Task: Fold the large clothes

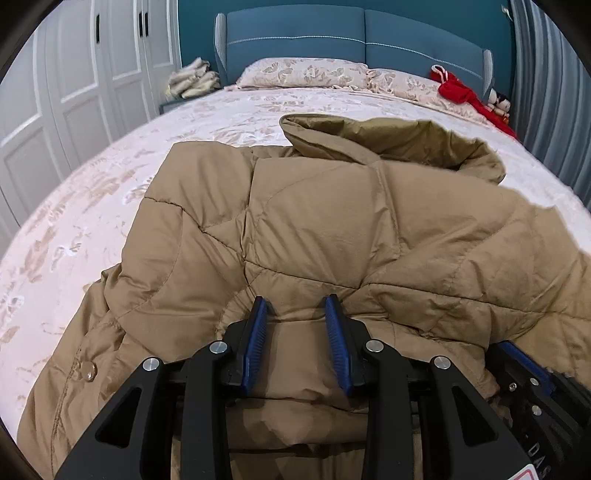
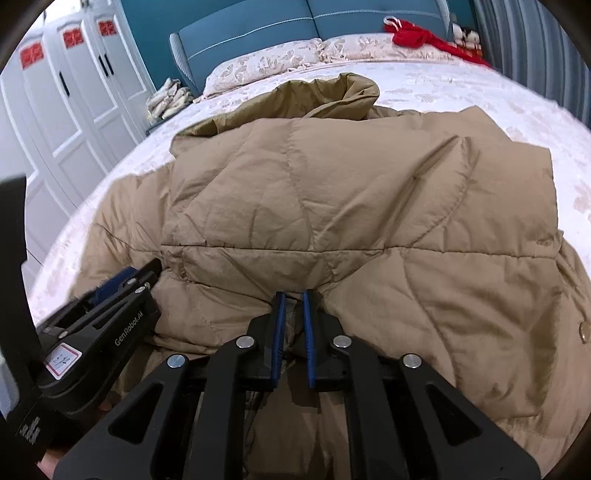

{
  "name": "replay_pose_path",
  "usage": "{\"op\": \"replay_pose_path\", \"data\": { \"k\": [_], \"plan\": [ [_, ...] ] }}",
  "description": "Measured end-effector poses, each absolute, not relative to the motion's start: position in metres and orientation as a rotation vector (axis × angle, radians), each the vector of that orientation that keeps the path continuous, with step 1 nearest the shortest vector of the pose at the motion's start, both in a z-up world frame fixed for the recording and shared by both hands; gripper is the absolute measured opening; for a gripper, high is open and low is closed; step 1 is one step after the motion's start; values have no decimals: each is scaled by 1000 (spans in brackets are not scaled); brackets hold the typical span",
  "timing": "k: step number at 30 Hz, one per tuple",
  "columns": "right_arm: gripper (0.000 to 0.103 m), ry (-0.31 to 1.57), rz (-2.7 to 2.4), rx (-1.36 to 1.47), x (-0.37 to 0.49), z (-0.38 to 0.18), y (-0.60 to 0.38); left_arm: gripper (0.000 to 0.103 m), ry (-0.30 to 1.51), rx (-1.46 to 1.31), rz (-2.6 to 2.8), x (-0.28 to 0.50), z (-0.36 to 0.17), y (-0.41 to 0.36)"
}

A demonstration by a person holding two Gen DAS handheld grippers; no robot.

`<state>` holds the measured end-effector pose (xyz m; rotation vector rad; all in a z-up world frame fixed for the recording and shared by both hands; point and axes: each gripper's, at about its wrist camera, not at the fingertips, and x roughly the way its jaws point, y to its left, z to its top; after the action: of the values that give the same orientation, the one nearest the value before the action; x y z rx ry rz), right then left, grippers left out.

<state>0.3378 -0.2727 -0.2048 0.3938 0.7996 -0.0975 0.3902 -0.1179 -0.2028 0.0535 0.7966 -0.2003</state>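
Both tools pinch the near hem of the tan quilted puffer coat (image 1: 332, 229), the left tool (image 1: 297, 317) on a thick fold, the right tool (image 2: 293, 306) nearly closed, coat lengthwise on the floral bed (image 1: 92, 206), hood (image 1: 399, 144) toward the pillows (image 1: 303, 72).

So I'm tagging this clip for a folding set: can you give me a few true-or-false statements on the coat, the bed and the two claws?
1. The tan puffer coat lies on the bed. True.
2. Both claws grip the coat's near edge. True: the left claw holds a thick fold, the right claw pinches a thinner one.
3. The coat's hood points toward the claws. False: it lies at the far end, toward the pillows.
4. The headboard is red. False: it is blue.
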Motion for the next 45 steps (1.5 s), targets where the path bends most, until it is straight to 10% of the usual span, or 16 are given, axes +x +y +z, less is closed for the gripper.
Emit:
{"op": "replay_pose_path", "data": {
  "k": [7, 15, 20, 23, 25, 28, 45],
  "plan": [
    [52, 673, -113, 371, 316, -132, -297, 69, 799, -143, -324, 404, -136, -76],
    [53, 708, -99, 606, 397, -125, -345, 80, 993, -379, -325, 509, -120, -103],
    [53, 739, -126, 797, 438, -162, -367, 76, 1101, -336, -301, 540, -150, -127],
    [33, 763, -104, 836, 453, -176, -368, 53, 1101, -276, -316, 541, -158, -136],
    [7, 772, -71, 864, 459, -182, -367, 17, 1113, -258, -350, 540, -165, -140],
    [3, 698, -20, 883, 449, -174, -368, 7, 1086, -269, -365, 535, -164, -135],
    [0, 839, -167, 529, 454, -211, -340, 17, 901, -87, -342, 513, -204, -146]
  ]
}}
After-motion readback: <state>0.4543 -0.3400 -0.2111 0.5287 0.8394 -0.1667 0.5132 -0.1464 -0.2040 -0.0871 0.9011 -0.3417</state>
